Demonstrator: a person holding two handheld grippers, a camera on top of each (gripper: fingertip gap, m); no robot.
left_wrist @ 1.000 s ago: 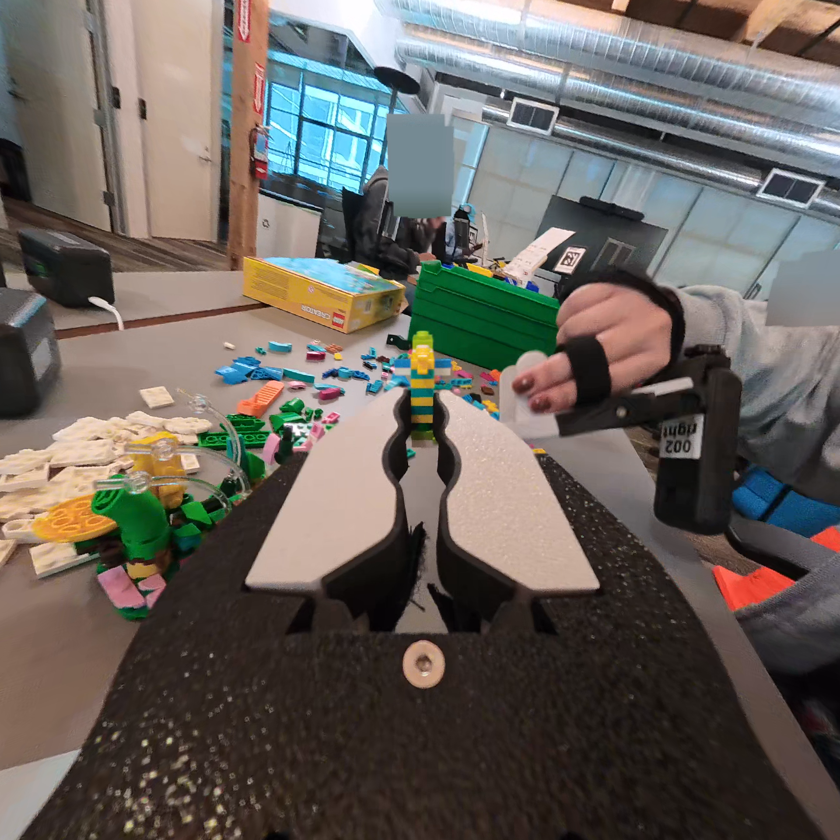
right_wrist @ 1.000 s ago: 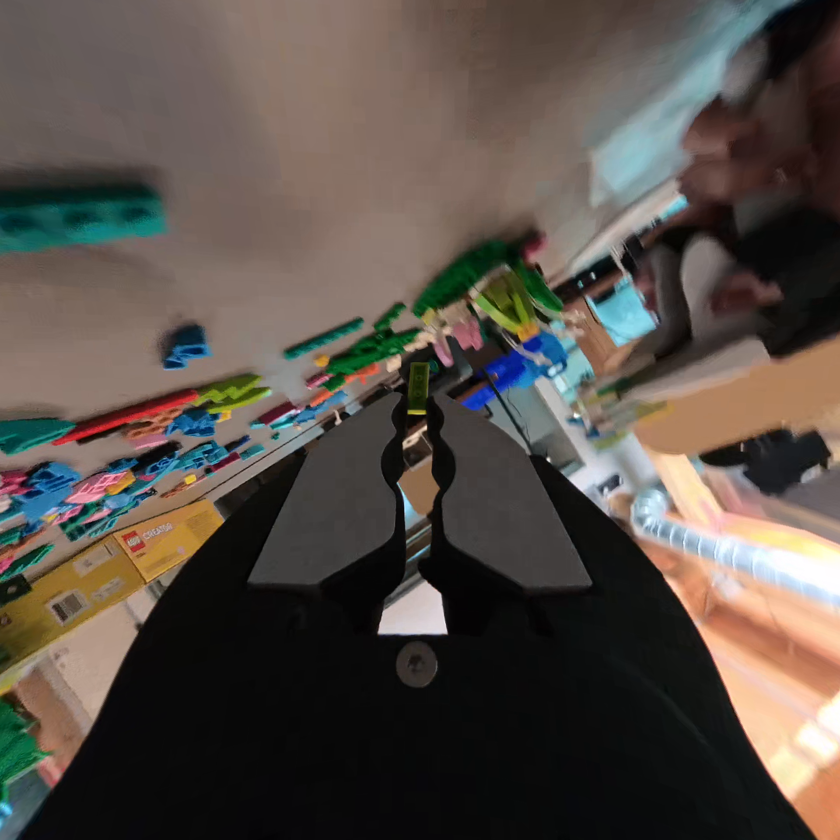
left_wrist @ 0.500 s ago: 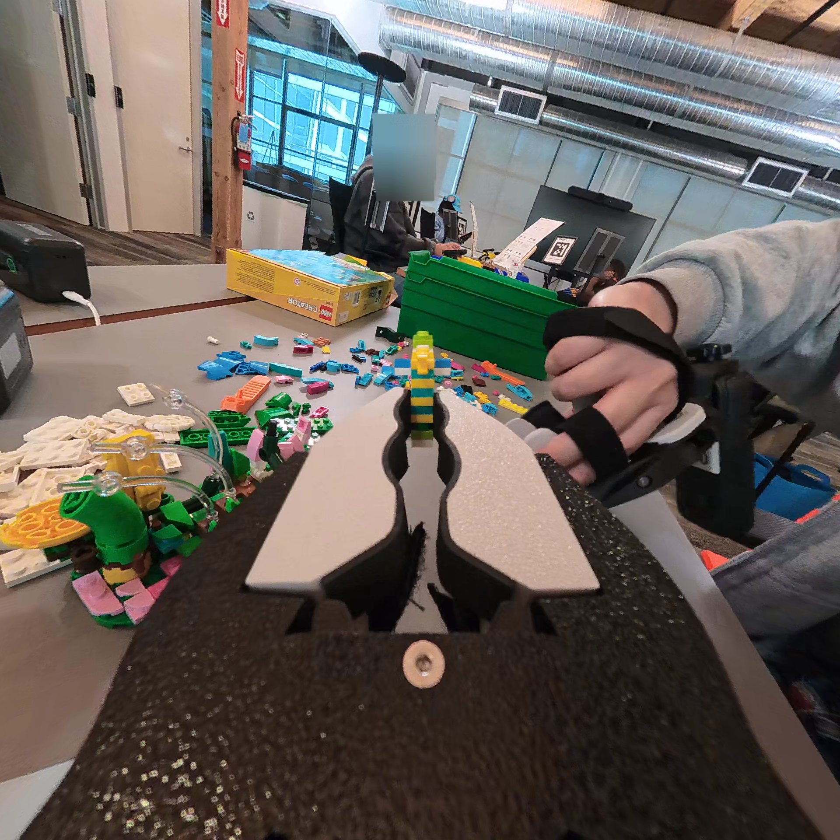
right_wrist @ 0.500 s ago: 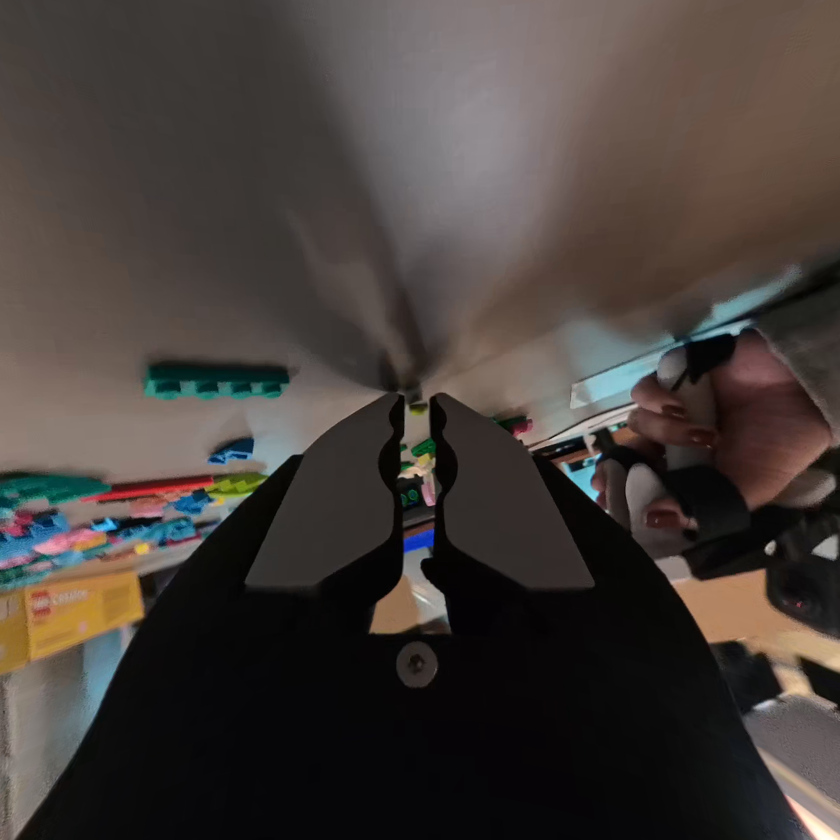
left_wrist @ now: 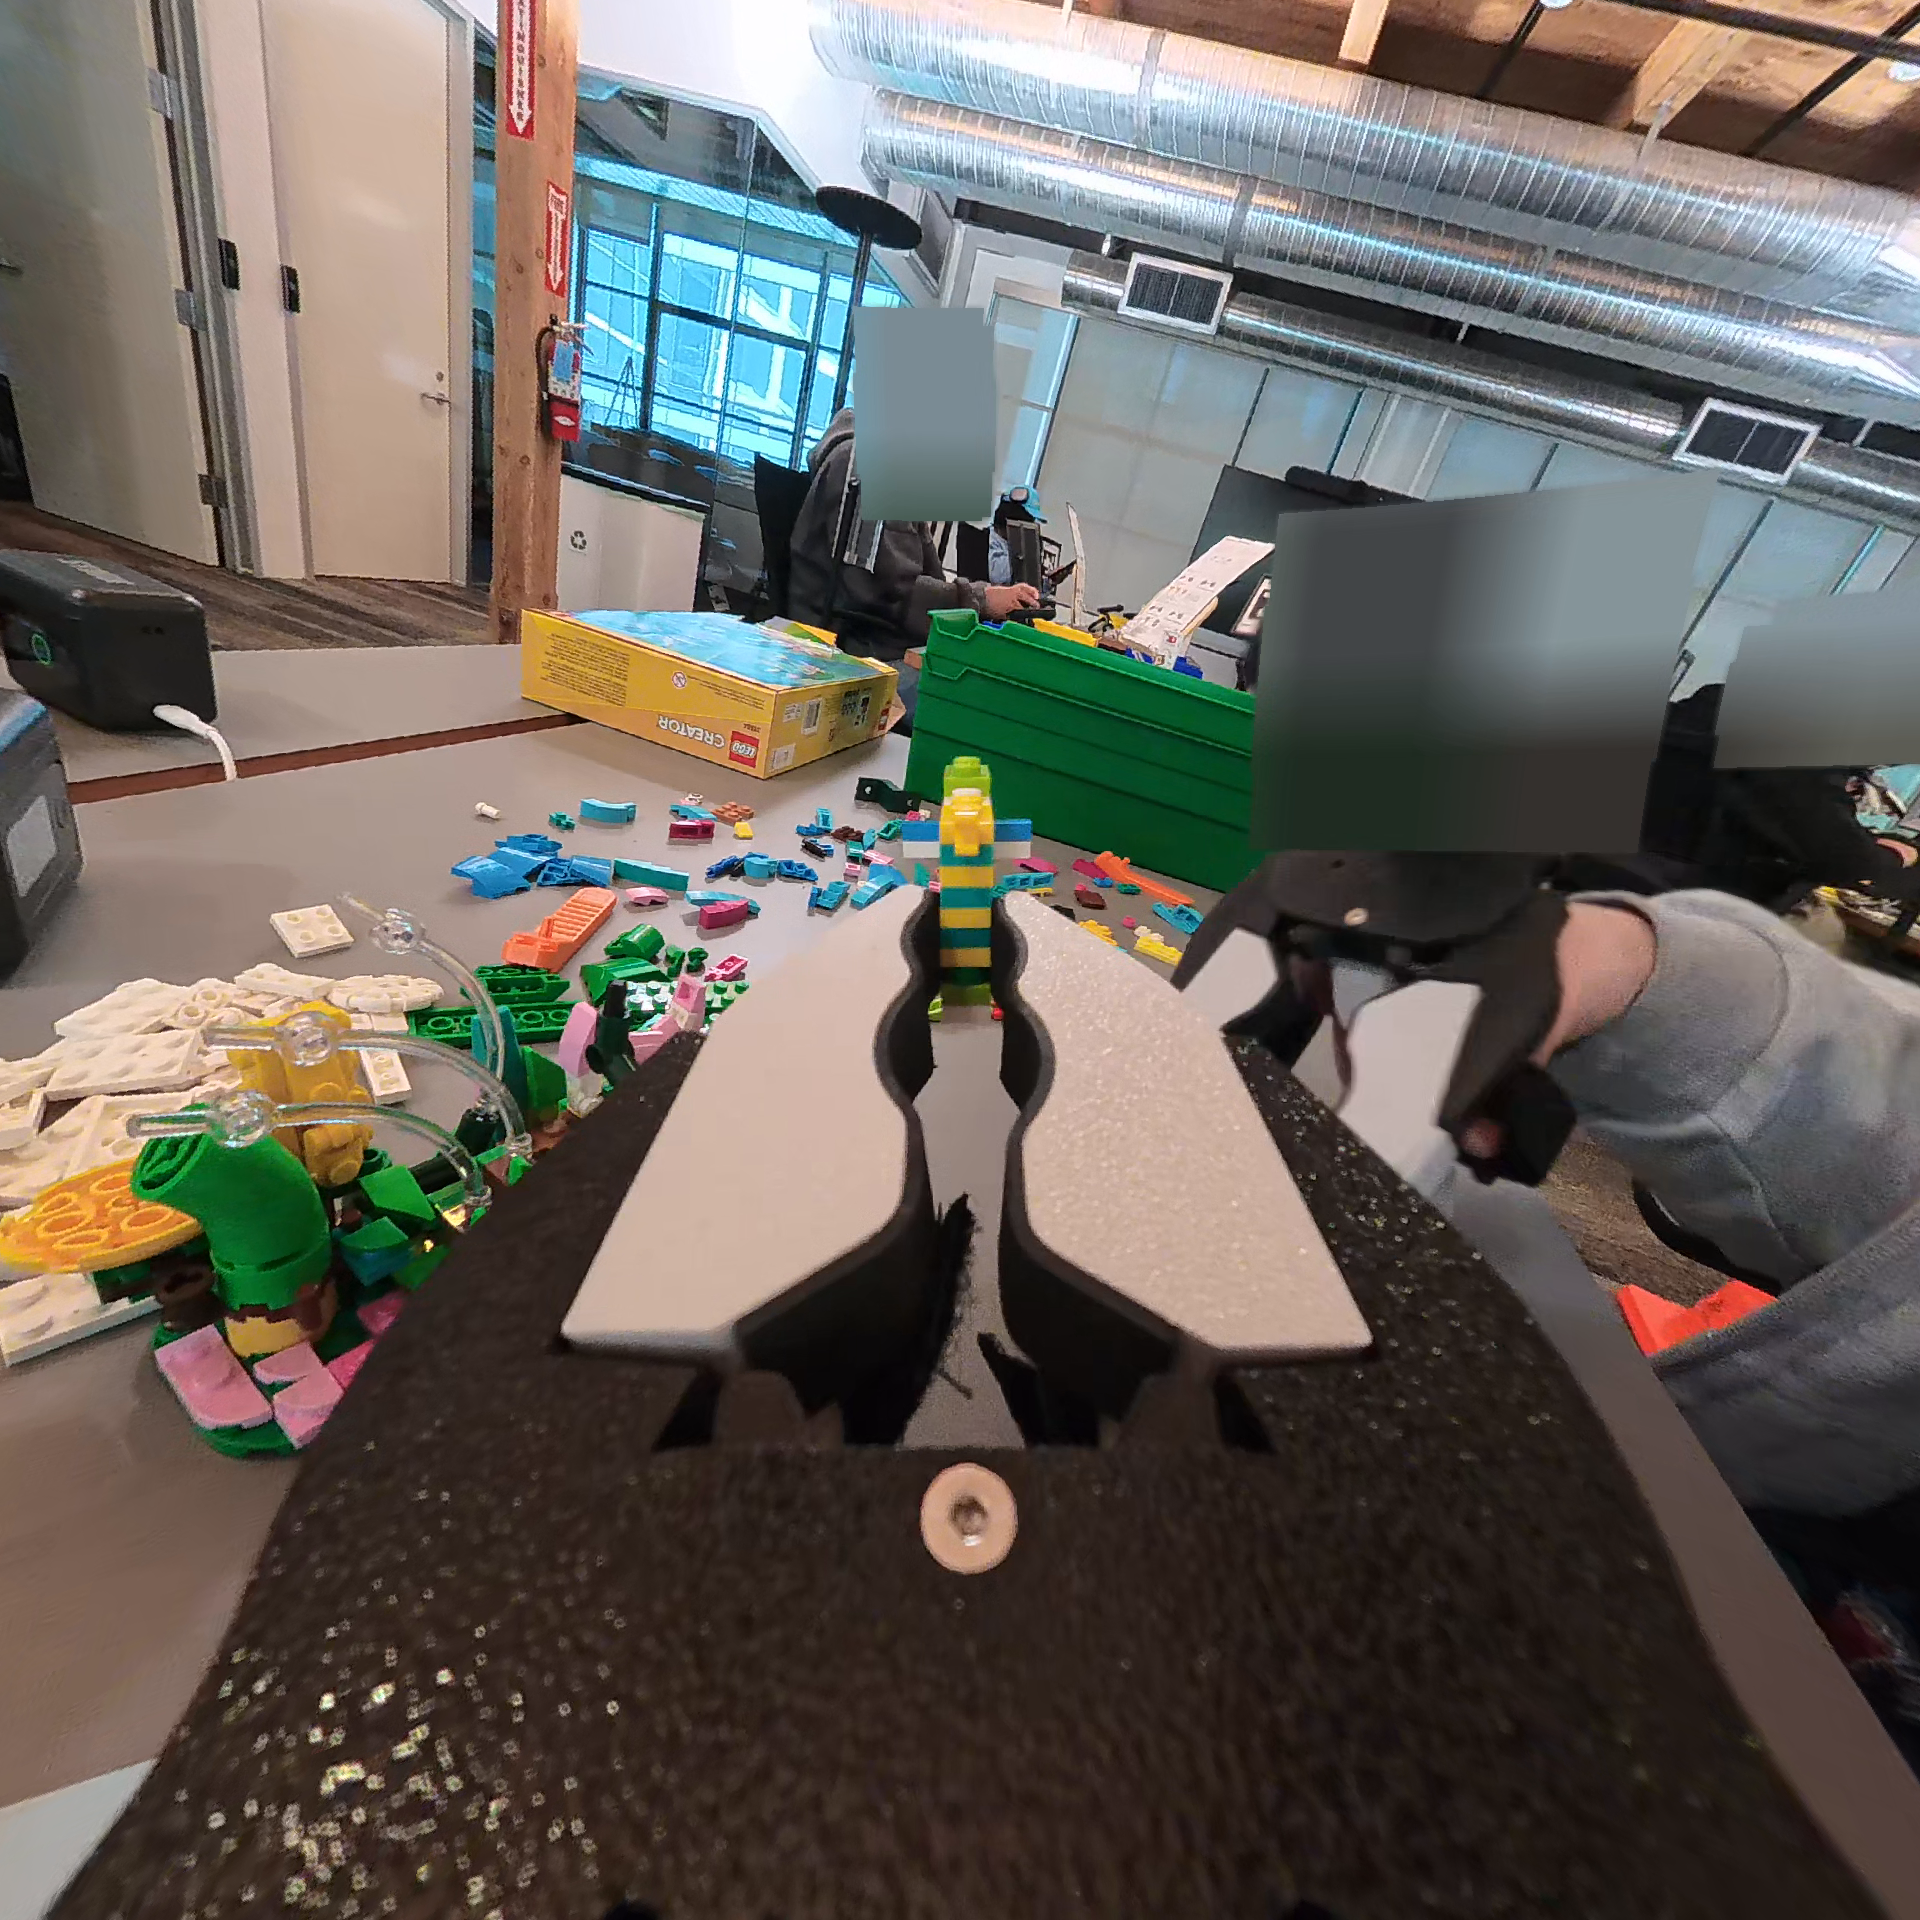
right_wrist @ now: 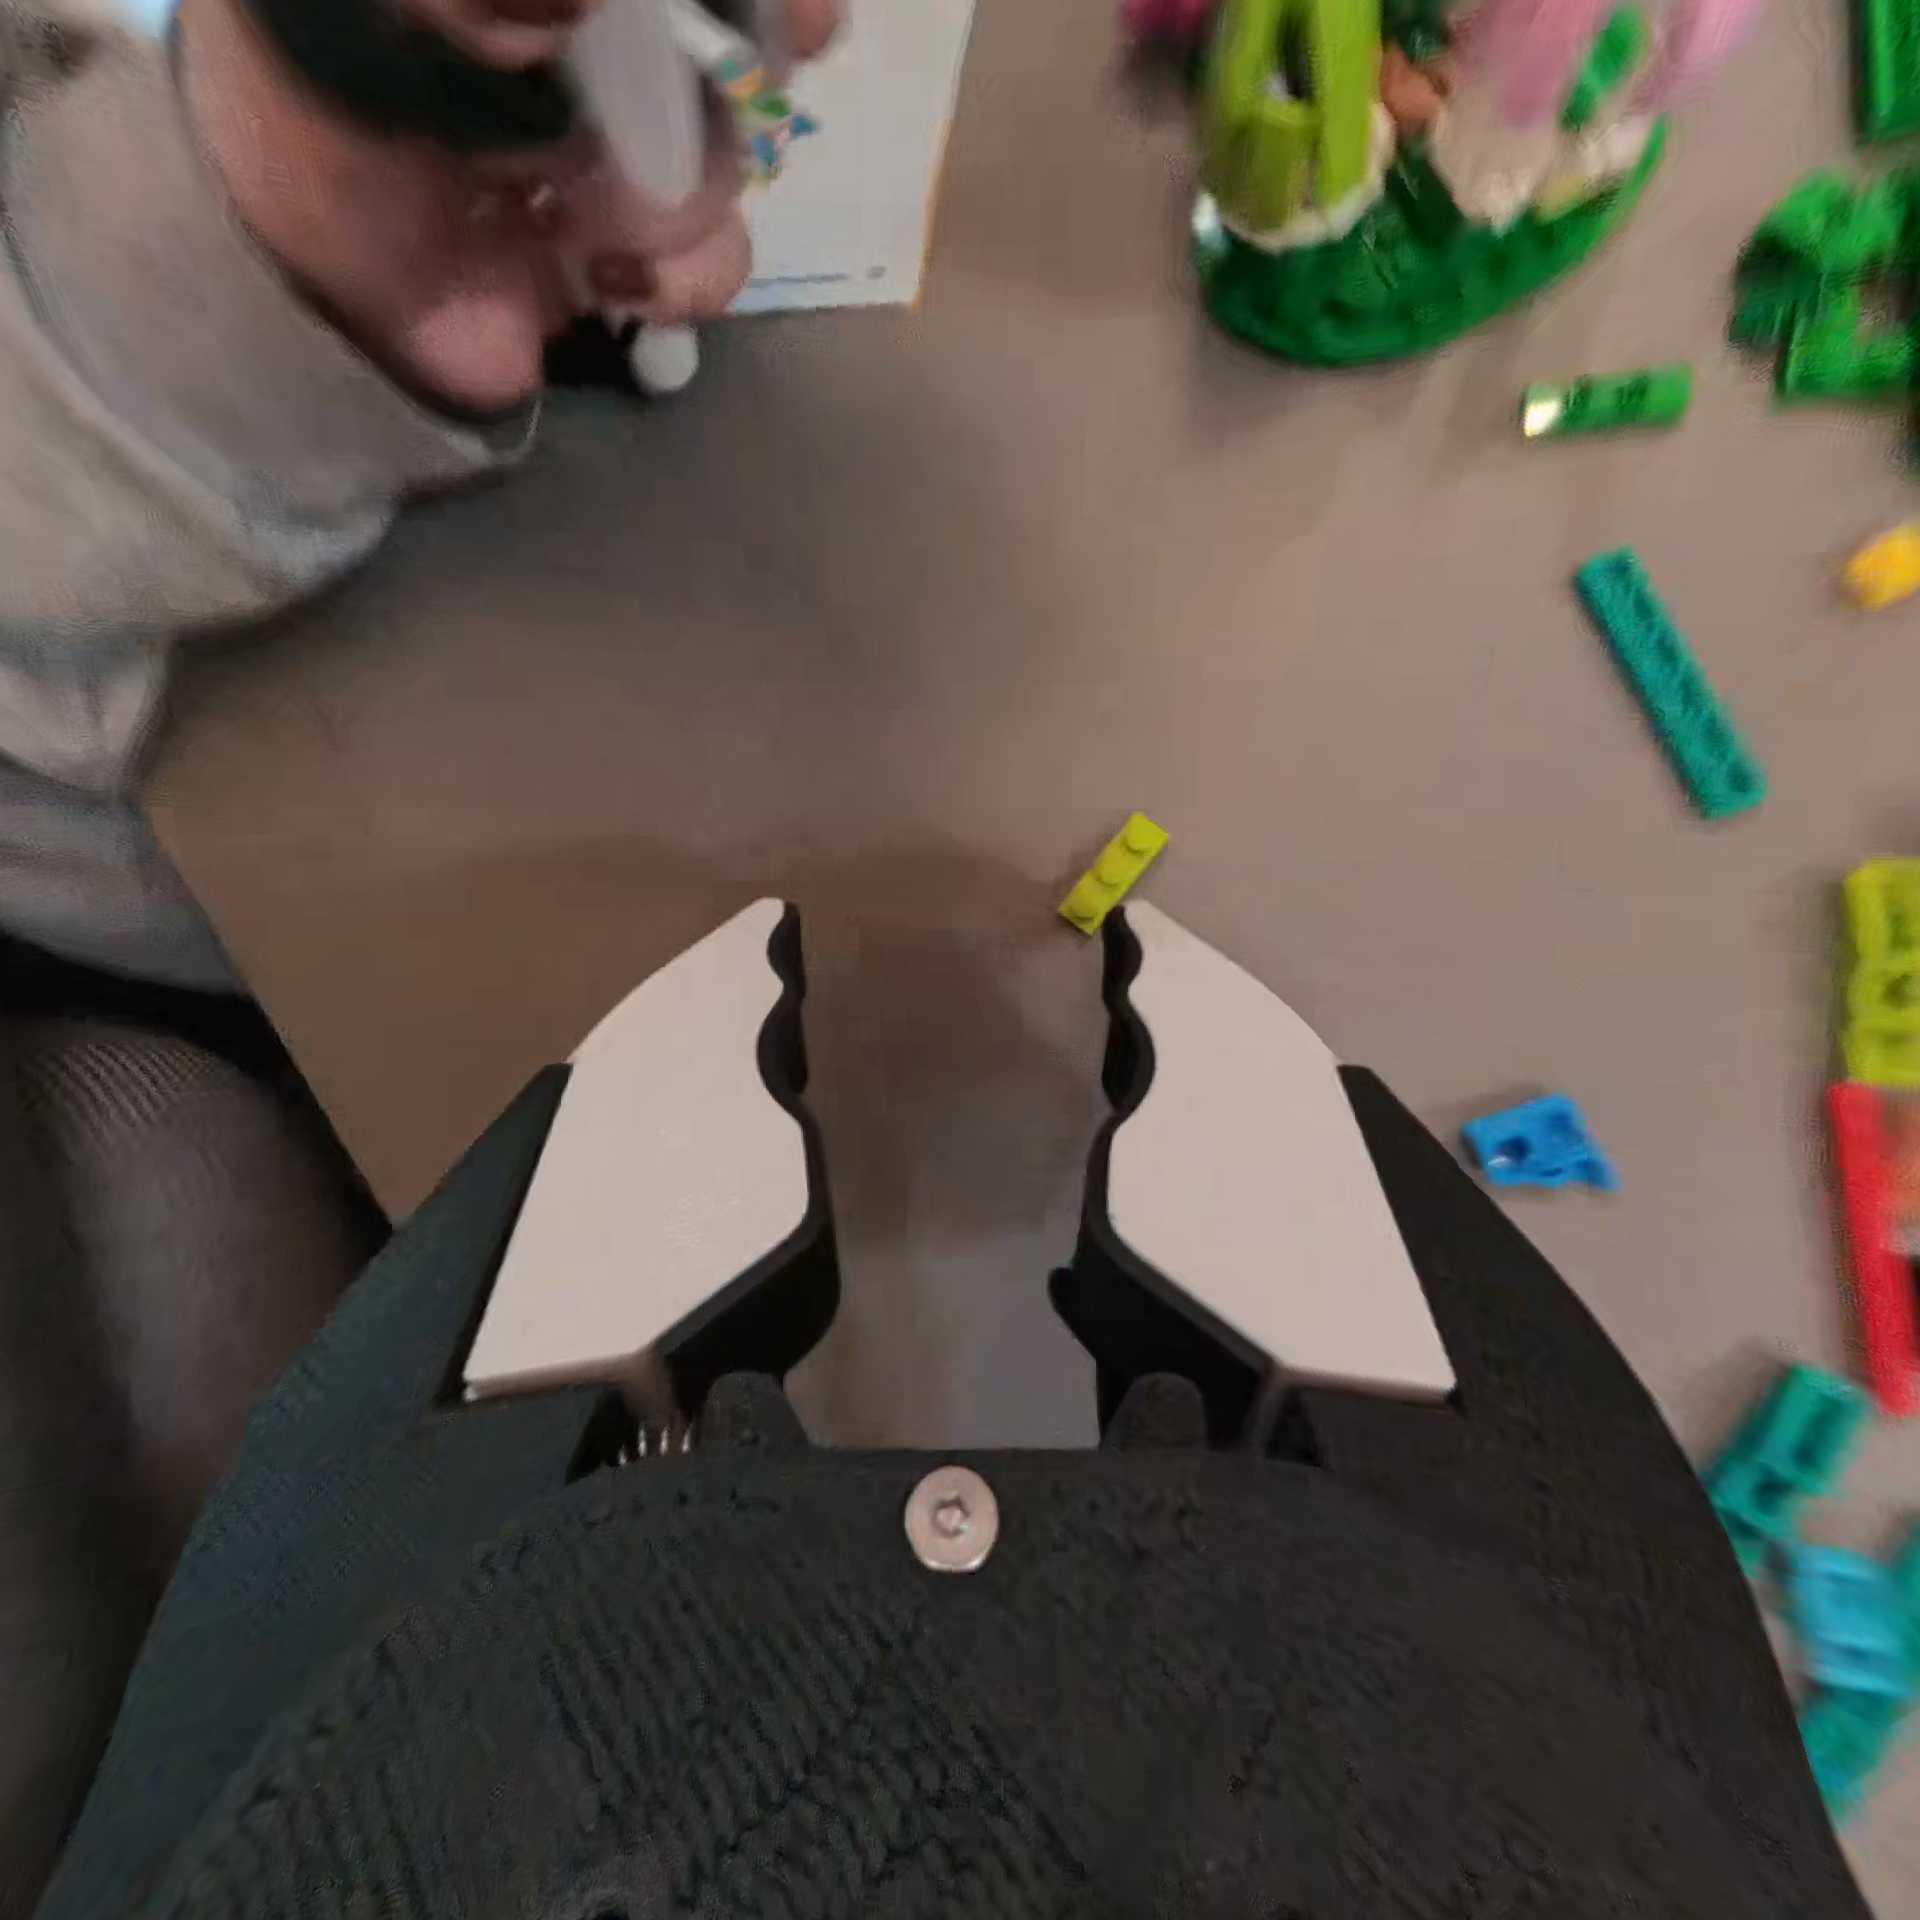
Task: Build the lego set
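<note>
From the left wrist view, the left gripper (left_wrist: 964, 935) has its fingers drawn in tight on a striped lego column (left_wrist: 966, 894), banded yellow and teal with a lime cap, held upright above the grey table (left_wrist: 312, 852). Loose bricks (left_wrist: 644, 883) are scattered beyond it, a green plant model (left_wrist: 249, 1226) stands to the left, and a yellow box (left_wrist: 707, 691) lies near a green bin (left_wrist: 1081, 769).

From the right wrist view, the right gripper (right_wrist: 951, 920) points down at the table with its fingers spread wide and nothing between them. A small lime plate (right_wrist: 1114, 873) lies on the table just beside the right fingertip, possibly touching it; blur hides the contact. A teal bar (right_wrist: 1668, 681) lies well apart.
</note>
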